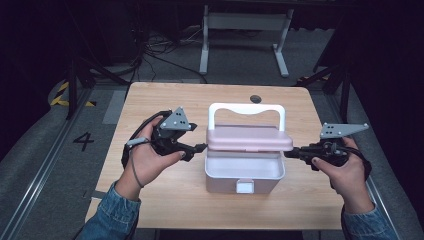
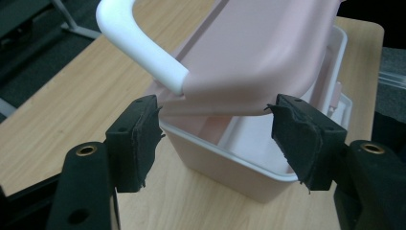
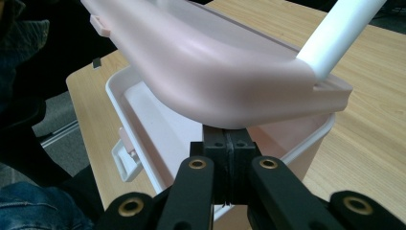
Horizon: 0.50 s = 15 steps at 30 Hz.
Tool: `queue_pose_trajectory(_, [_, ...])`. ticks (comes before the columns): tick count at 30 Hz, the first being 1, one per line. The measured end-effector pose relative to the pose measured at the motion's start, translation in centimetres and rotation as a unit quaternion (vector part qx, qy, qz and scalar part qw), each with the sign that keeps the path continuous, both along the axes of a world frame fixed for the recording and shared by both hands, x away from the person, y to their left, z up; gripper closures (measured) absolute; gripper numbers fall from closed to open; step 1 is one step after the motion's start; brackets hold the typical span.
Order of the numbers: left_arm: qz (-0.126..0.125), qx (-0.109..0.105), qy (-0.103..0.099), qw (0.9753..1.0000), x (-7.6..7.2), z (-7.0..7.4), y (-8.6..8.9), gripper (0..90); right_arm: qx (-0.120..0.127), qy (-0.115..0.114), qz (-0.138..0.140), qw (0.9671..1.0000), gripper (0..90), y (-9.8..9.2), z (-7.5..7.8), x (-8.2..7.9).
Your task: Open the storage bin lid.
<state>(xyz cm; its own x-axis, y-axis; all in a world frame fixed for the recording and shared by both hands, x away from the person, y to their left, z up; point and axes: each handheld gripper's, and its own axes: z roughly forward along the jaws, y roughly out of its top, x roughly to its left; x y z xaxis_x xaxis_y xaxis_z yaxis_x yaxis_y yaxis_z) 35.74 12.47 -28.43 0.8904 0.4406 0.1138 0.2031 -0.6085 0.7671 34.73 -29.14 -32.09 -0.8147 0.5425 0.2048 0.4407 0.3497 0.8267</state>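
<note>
Mid-surface (image 1: 165,200), pink box (image 1: 244,172) with lid (image 1: 249,137) half-raised, white handle (image 1: 246,111) upright behind. Left gripper (image 1: 202,147) fingers spread wide, empty, at lid's left edge. Right gripper (image 1: 290,152) fingers pressed together under lid's right edge. Open wood all round.

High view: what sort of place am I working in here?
Probably a lab or recording studio, not a home: a floor marking "4", loose cables on the grey floor, and a bare wooden table under dark surroundings.

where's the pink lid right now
In the high view the pink lid is raised over the white box at mid-table, below the white handle, between the left gripper and right gripper.
</note>
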Motion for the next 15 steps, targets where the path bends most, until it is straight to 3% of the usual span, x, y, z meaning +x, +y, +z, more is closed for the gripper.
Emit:
queue_pose_trajectory(6, [-0.016,-0.003,-0.005,0.9999,0.0,-0.4,-0.1,33.8,0.010,0.012,-0.012,0.9998,89.6,0.0,-0.1,0.2])
queue_pose_trajectory(15, [-0.023,0.008,-0.012,0.9996,-0.2,-1.1,-0.2,32.6,0.023,0.008,-0.017,0.9996,89.6,0.3,0.2,0.3])
